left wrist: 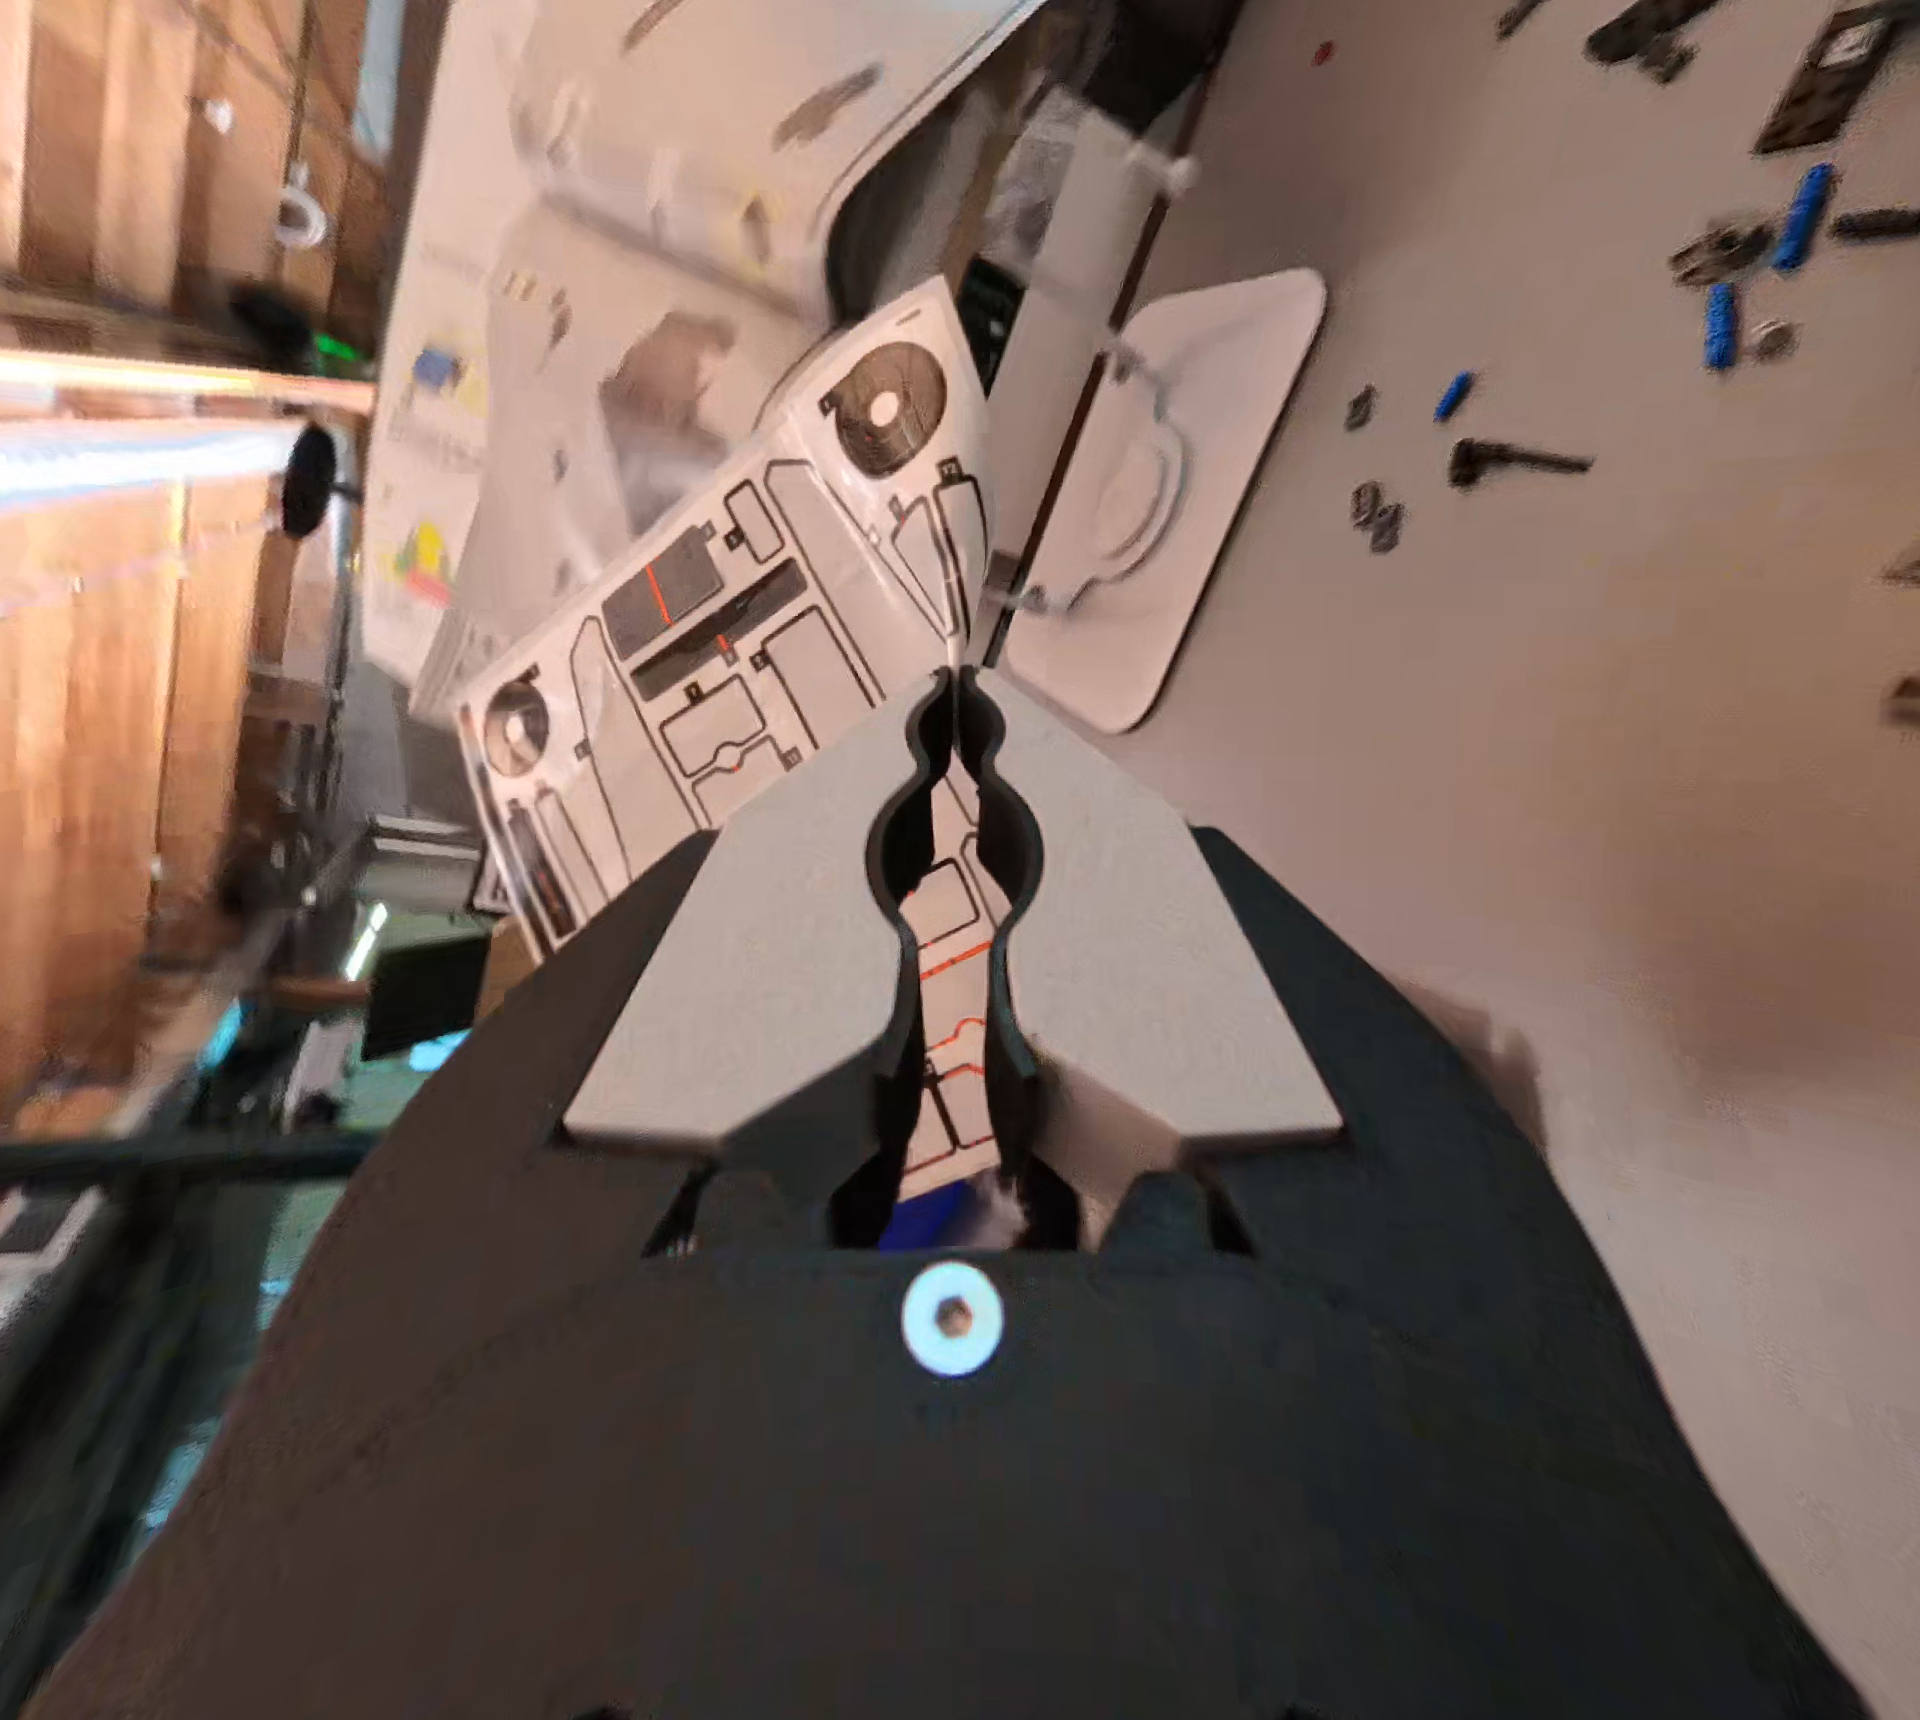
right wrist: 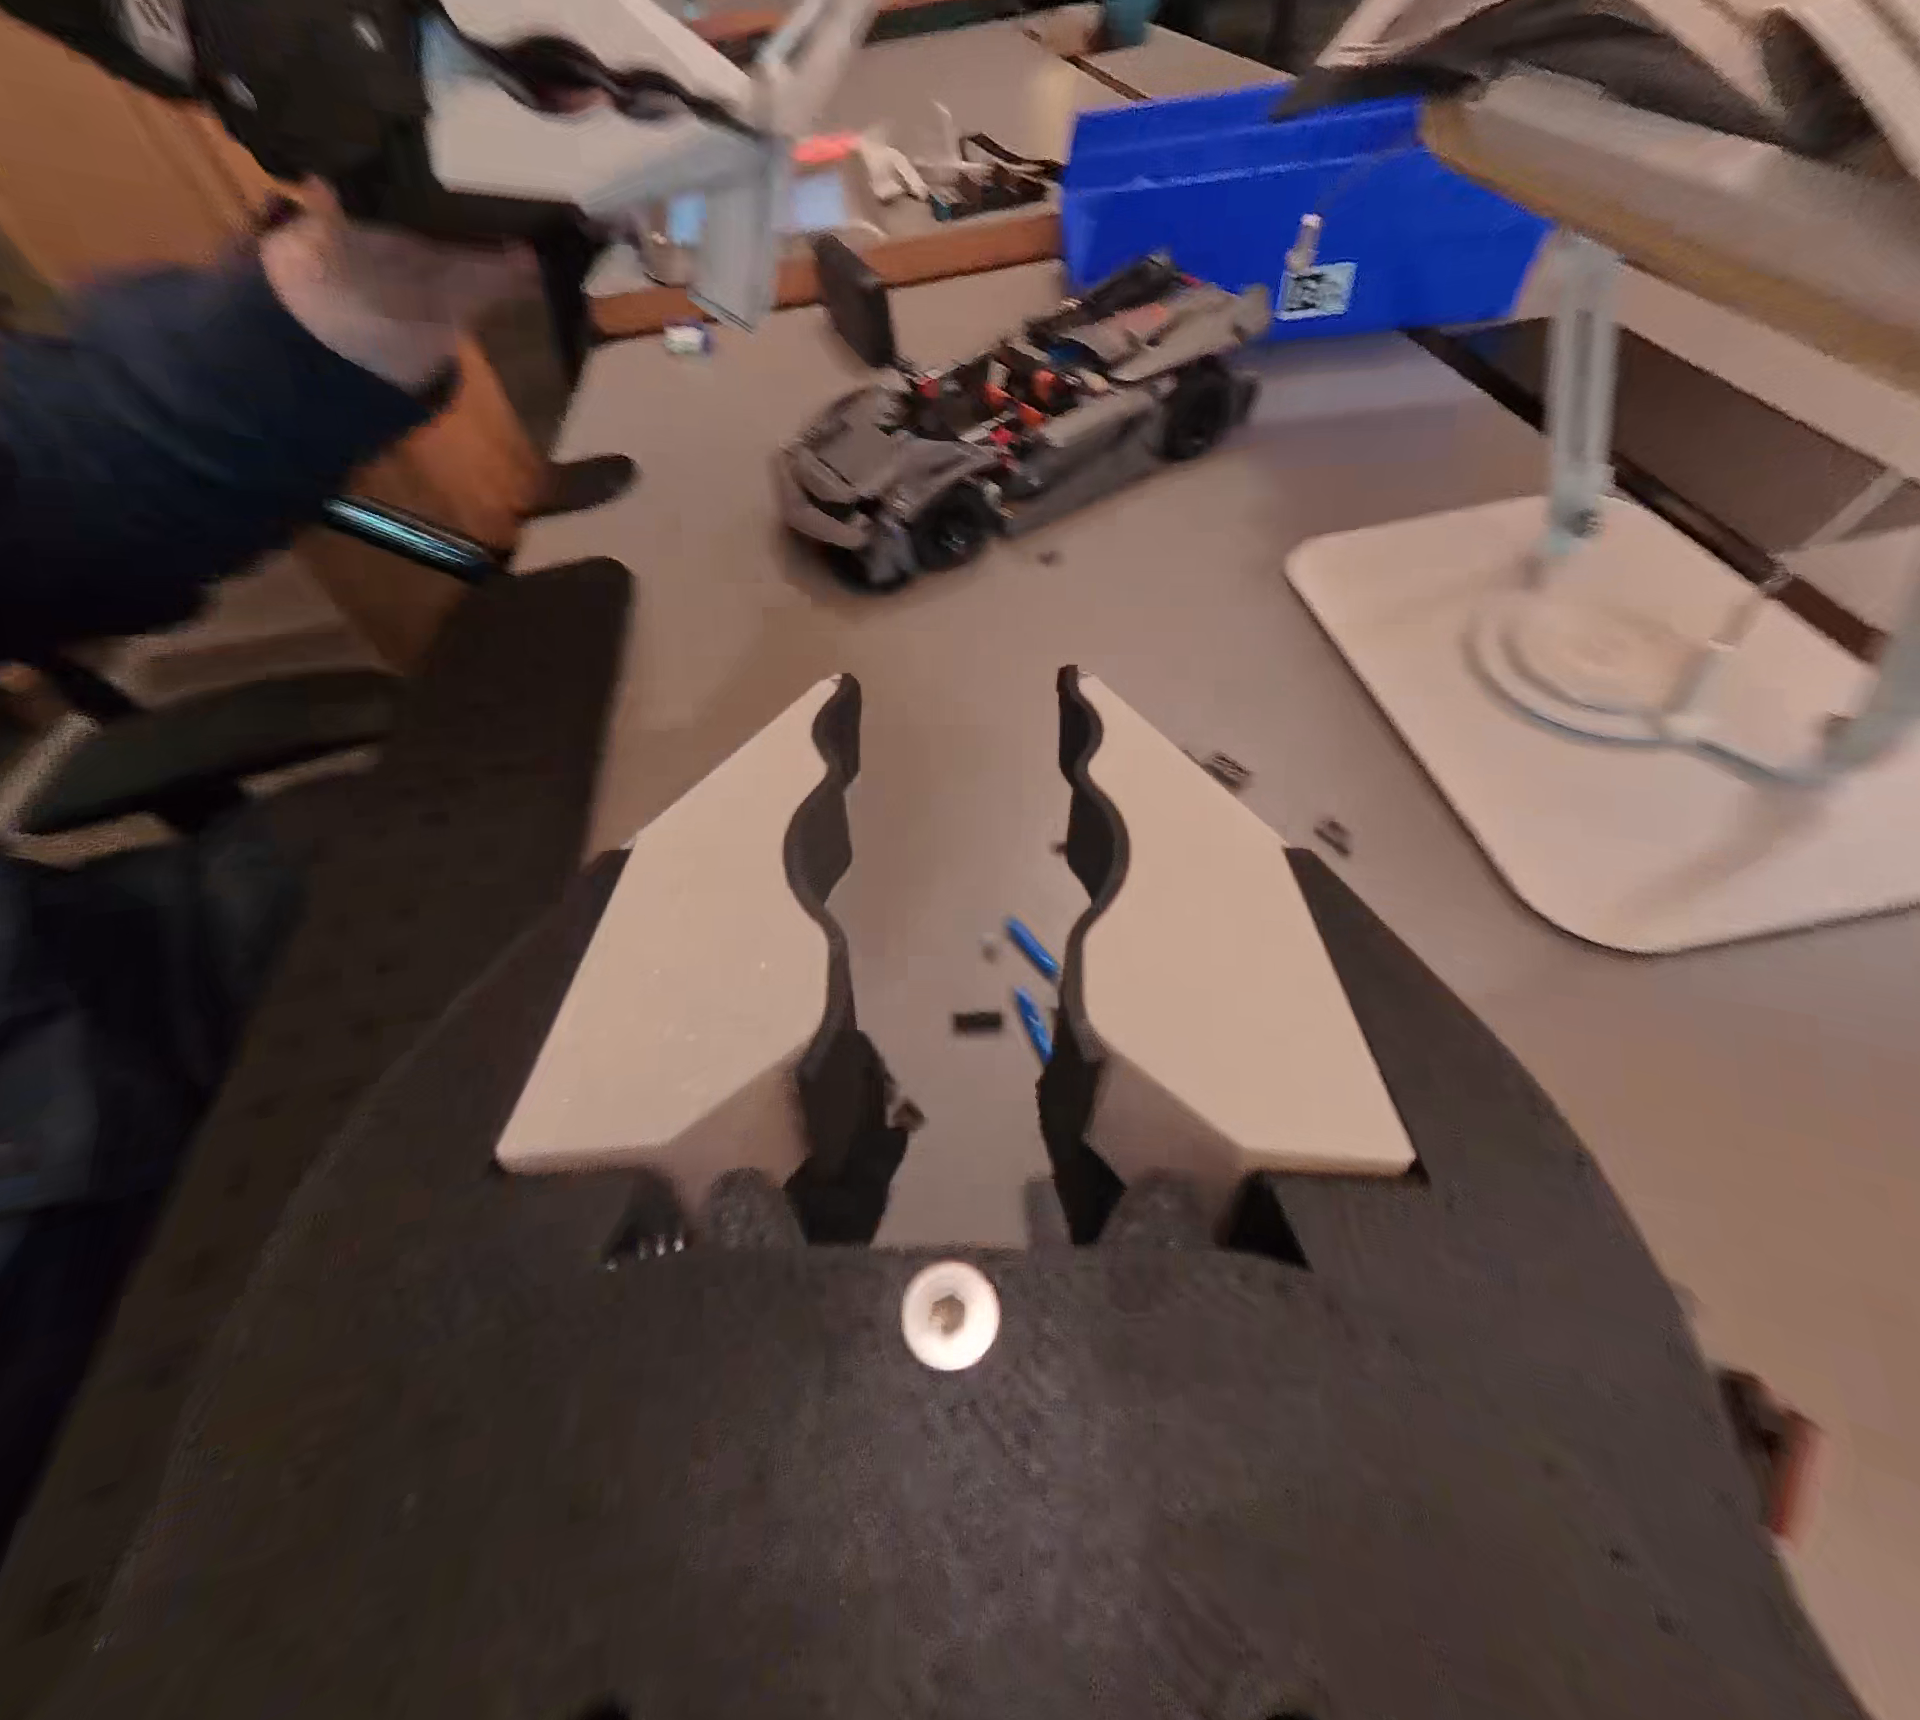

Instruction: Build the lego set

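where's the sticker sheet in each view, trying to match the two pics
Left wrist view: sticker sheet at centre, pinched in the left tongs, held up off the table.
Right wrist view: upper left, seen edge-on and blurred, in the far tongs.
Shared landmark: white stand base on the table.

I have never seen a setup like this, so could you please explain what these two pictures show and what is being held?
No robot here: a person holds a hand-held gripper in each hand, each with a camera looking along its two fingers. The left camera's picture is tilted sideways. The left hand-held gripper is shut on a sticker sheet, lifted off the table. The right hand-held gripper is open and empty, above small blue pins. Farther off on the table stand a half-built grey toy car, a blue bin and a white stand carrying the instruction booklet.
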